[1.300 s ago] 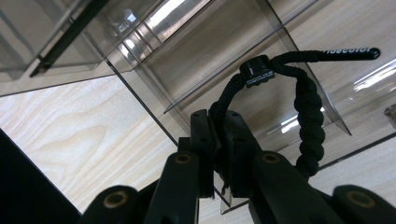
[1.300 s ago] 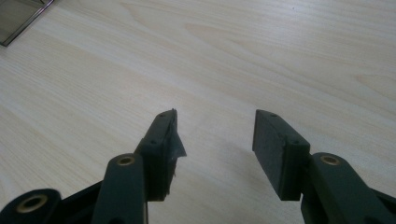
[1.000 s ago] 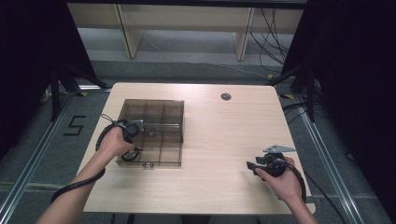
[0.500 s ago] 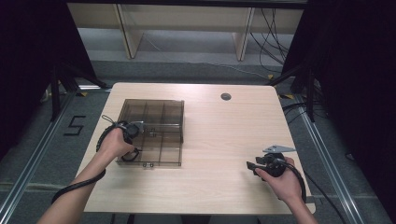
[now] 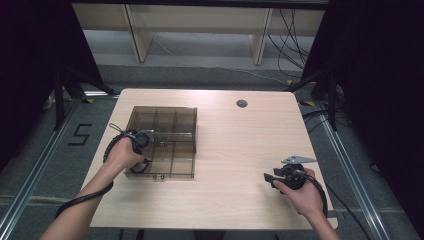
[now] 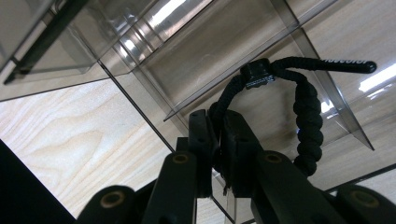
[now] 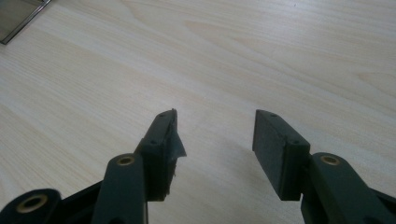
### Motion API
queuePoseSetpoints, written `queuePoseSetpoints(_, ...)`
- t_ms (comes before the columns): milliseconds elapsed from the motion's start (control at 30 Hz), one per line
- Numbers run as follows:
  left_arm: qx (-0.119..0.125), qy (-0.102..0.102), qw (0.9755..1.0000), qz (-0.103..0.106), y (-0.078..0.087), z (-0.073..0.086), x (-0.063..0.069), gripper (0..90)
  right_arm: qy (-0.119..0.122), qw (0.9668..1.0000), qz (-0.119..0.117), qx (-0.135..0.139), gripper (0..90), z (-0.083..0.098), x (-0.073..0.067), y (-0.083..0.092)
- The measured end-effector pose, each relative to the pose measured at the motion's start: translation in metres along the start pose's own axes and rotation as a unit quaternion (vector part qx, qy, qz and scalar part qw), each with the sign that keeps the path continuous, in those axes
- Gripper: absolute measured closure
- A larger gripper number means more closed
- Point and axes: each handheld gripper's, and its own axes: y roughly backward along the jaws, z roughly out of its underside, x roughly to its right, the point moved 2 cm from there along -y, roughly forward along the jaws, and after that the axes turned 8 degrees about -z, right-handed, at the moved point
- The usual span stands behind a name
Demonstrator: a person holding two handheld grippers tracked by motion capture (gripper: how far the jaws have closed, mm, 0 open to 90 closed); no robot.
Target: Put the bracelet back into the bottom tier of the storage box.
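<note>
A smoky clear plastic organiser box (image 5: 165, 117) with several compartments lies on the left half of the wooden table (image 5: 235, 140). At its left edge my left gripper (image 5: 145, 137) reaches over the box wall. In the left gripper view the left gripper (image 6: 218, 121) is shut on a black braided cord (image 6: 308, 116) with a small black clasp. The cord loops up over a compartment divider (image 6: 210, 51). Low on the table's right side, my right gripper (image 5: 267, 176) points left. In its own view the right gripper (image 7: 215, 126) is open over bare wood with nothing between its pads.
A round cable hole (image 5: 242, 103) sits near the table's far edge. A corner of the box (image 7: 18, 14) lies far off in the right gripper view. Pale shelving (image 5: 200, 30) stands behind the table, and floor rails (image 5: 350, 165) run along both sides.
</note>
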Motion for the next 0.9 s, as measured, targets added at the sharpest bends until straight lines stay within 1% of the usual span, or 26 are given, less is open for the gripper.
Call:
queuePoseSetpoints(67,0.002,0.000,1.0000,0.000,0.000,0.000,0.000,81.7,0.001,1.0000,0.000,0.001,51.0,0.000,0.000,0.000)
queuePoseSetpoints(100,0.001,0.005,1.0000,0.000,0.000,0.000,0.001,81.6,0.001,1.0000,0.000,0.001,50.9,0.000,0.000,0.000)
queuePoseSetpoints(133,0.003,-0.004,1.0000,0.000,0.000,-0.001,0.000,81.4,0.001,1.0000,0.001,0.000,51.0,0.000,0.000,0.000)
queuePoseSetpoints(167,0.003,-0.004,1.0000,0.000,0.000,-0.001,0.000,81.3,0.001,1.0000,0.001,0.000,50.9,0.000,0.000,0.000)
queuePoseSetpoints(200,0.005,-0.009,0.9999,0.003,-0.001,-0.001,-0.001,81.3,0.001,1.0000,0.001,0.000,50.9,0.000,0.000,0.000)
queuePoseSetpoints(267,0.002,-0.010,0.9999,0.004,0.000,-0.001,-0.001,80.9,0.001,1.0000,0.001,0.000,51.0,0.000,0.000,0.000)
queuePoseSetpoints(300,0.003,-0.010,0.9999,0.004,0.000,-0.001,-0.001,80.8,-0.009,1.0000,0.000,-0.003,50.9,-0.001,-0.002,0.001)
queuePoseSetpoints(367,0.003,-0.008,1.0000,0.002,0.000,-0.001,0.000,80.2,-0.008,1.0000,-0.001,-0.003,50.9,0.000,-0.001,0.000)
queuePoseSetpoints(400,0.007,-0.001,1.0000,0.000,-0.001,0.000,0.001,79.7,-0.008,1.0000,0.000,-0.003,50.9,0.000,-0.001,0.000)
queuePoseSetpoints(500,0.012,-0.001,0.9999,-0.002,-0.001,0.000,0.001,77.7,-0.009,1.0000,-0.004,0.000,51.0,-0.001,-0.001,0.000)
queuePoseSetpoints(533,0.015,-0.001,0.9999,0.001,0.000,0.000,0.001,77.4,-0.013,0.9999,-0.003,-0.004,50.9,0.000,-0.002,0.000)
queuePoseSetpoints(633,0.016,0.004,0.9999,0.001,0.002,0.001,0.002,76.6,-0.012,0.9999,-0.003,-0.005,50.9,0.000,-0.001,0.000)
queuePoseSetpoints(667,0.021,0.005,0.9998,0.000,0.004,0.001,0.002,74.9,-0.009,1.0000,-0.001,-0.003,50.9,0.000,-0.001,0.000)
queuePoseSetpoints(733,0.021,0.004,0.9998,0.001,0.006,0.002,0.002,73.8,-0.009,1.0000,-0.002,-0.003,50.9,0.000,-0.001,0.000)
queuePoseSetpoints(800,0.028,0.003,0.9996,-0.002,0.010,0.003,0.002,73.1,-0.013,0.9999,-0.002,-0.005,50.9,0.000,-0.002,0.000)
queuePoseSetpoints(833,0.028,0.003,0.9996,-0.002,0.010,0.003,0.002,72.7,-0.013,0.9999,-0.002,-0.005,50.9,0.000,-0.002,0.000)
queuePoseSetpoints(867,0.030,0.002,0.9995,-0.002,0.012,0.004,0.002,72.7,-0.009,1.0000,-0.001,-0.004,50.9,0.000,-0.001,0.000)
queuePoseSetpoints(900,0.036,0.001,0.9994,-0.003,0.016,0.005,0.002,71.8,-0.009,0.9999,-0.010,0.001,50.9,0.000,-0.001,-0.001)
